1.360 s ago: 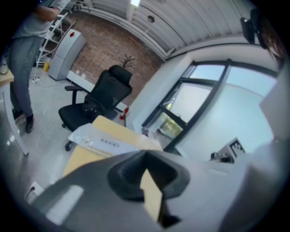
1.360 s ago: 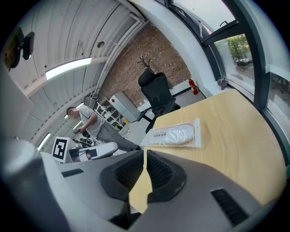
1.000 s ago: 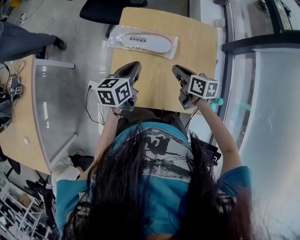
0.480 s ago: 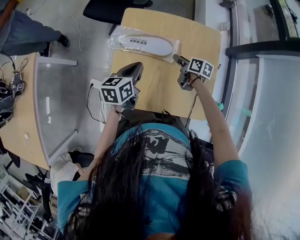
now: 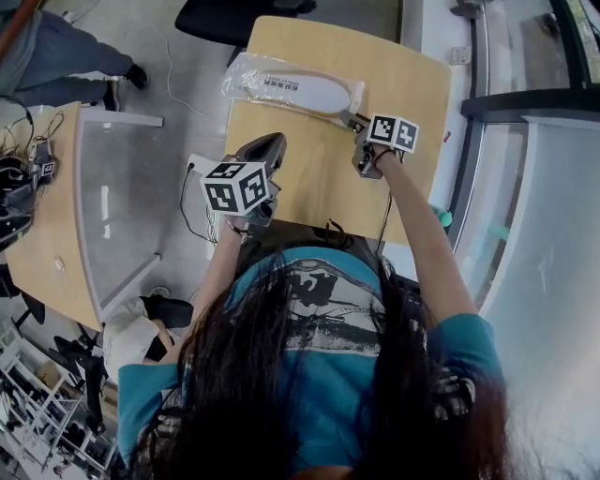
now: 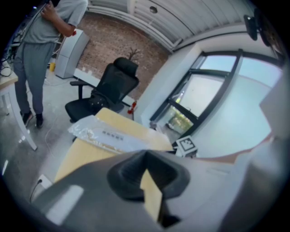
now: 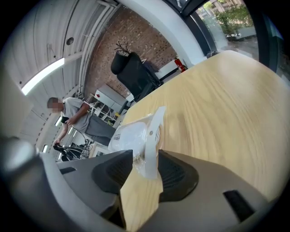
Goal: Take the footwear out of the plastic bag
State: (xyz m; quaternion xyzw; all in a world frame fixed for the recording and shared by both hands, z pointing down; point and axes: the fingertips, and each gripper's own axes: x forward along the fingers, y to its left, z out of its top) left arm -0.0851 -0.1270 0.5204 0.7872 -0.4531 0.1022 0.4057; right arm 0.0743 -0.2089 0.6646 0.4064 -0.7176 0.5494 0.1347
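Observation:
A clear plastic bag (image 5: 281, 86) lies flat at the far side of the wooden table (image 5: 319, 183). A white insole (image 5: 314, 91) shows through it. My right gripper (image 5: 353, 121) is at the bag's right end. Its jaws have just been opening, and the bag's flap (image 7: 152, 136) stands between them, with the pads not pressing it. In the right gripper view the insole (image 7: 129, 135) lies just beyond the gripper (image 7: 145, 168). My left gripper (image 5: 266, 146) is shut and empty, hovering over the table's near left part. From the left gripper (image 6: 146, 157) the bag (image 6: 108, 136) lies ahead.
A black office chair (image 5: 244, 13) stands beyond the table's far edge. A person (image 5: 56, 58) stands at the upper left, near a second desk (image 5: 37, 234). A window wall (image 5: 544, 234) runs along the right, close to the table's right edge.
My right gripper has moved forward and down to the bag's right end, and its jaws have opened around the flap. The left gripper has sunk slightly.

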